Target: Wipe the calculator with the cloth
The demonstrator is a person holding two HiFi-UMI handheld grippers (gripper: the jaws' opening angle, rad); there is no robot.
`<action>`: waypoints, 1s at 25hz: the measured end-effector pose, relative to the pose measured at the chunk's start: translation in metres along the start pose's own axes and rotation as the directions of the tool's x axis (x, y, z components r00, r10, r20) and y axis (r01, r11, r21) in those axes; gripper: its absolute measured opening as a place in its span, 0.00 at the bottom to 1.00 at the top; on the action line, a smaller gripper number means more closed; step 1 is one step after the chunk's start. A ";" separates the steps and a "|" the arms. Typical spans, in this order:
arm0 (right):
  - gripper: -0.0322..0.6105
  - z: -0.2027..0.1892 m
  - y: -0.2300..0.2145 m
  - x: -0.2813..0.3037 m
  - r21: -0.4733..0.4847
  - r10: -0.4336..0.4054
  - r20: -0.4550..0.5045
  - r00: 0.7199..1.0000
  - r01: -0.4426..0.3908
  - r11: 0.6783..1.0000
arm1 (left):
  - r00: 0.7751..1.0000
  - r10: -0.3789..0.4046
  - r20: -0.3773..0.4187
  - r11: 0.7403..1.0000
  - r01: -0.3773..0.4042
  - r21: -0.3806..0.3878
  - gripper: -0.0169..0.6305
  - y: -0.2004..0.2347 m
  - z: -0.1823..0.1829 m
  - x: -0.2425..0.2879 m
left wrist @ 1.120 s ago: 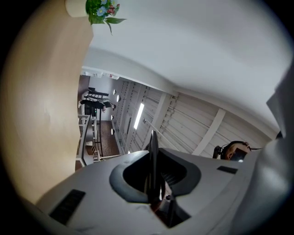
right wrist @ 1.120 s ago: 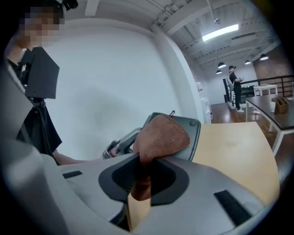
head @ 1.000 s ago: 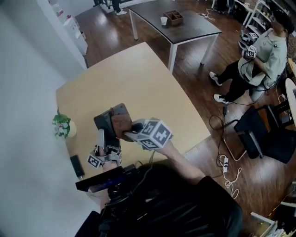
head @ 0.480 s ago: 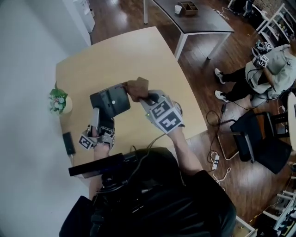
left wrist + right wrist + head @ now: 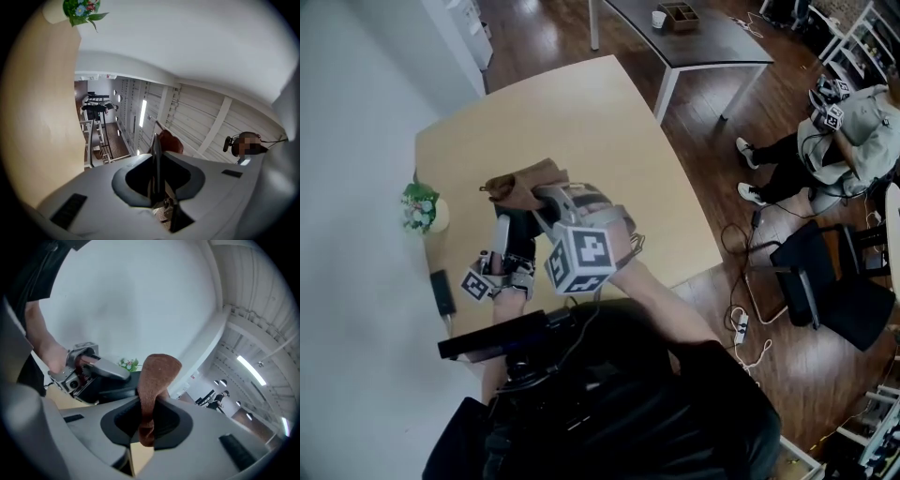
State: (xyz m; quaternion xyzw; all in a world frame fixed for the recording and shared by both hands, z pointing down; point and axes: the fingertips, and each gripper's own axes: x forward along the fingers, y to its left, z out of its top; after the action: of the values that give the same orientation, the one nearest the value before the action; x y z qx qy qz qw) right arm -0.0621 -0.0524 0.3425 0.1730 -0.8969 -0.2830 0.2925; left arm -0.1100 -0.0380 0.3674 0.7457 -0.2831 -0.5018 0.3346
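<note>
Wiping step in hand, judged from the layout, with both items lifted off the pale wooden table (image 5: 581, 122).

Grips the calculator (image 5: 156, 159) in the left gripper (image 5: 157, 185), jaws narrow and closed on its thin body, seen edge-on straight along the jaws and standing up past their tips. Pinches the brown cloth (image 5: 157, 373) in the right gripper (image 5: 147, 420), jaws closed on a folded band of it, with the free end rising as a rounded flap beyond the jaw tips.

From the head view, puts the right gripper over and in front of the left, cloth at the calculator's far end, just beyond the left gripper's tips. Cannot tell whether cloth and calculator actually touch: hides most of the calculator behind the right gripper and its marker cube. From the right gripper view, shows the calculator's dark body ahead and to the left of the cloth.

Next move probably calls for laying the cloth's free flap flat against one broad face of the calculator and drawing it along, while keeping the left grip firm enough that the thin body does not twist or slip.

Also there: a small potted plant (image 5: 420, 208) on the table, left of the left gripper.
</note>
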 end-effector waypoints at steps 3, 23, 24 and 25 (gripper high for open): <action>0.13 0.000 0.032 0.000 -0.054 0.073 -0.027 0.997 -0.074 0.996 | 1.000 0.010 0.023 1.000 -0.010 0.001 0.14 0.002 0.010 0.000; 0.13 -0.027 -0.035 0.016 0.261 0.055 -0.014 0.998 -0.050 0.964 | 0.994 0.113 -0.009 0.994 -0.113 -0.009 0.13 0.037 -0.003 -0.007; 0.13 -0.027 -0.021 0.024 0.242 0.098 -0.025 0.995 -0.089 0.966 | 0.993 0.121 -0.008 0.993 -0.121 -0.012 0.13 0.040 -0.004 -0.008; 0.13 -0.027 -0.005 0.030 0.229 0.143 -0.035 0.989 -0.131 0.965 | 0.991 0.131 -0.003 0.991 -0.131 -0.016 0.14 0.044 -0.003 -0.009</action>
State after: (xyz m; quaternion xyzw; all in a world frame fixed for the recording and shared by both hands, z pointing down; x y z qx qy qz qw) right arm -0.0674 -0.0814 0.3702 0.1502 -0.9252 -0.1535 0.3127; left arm -0.1143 -0.0573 0.4075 0.7233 -0.3269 -0.4804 0.3731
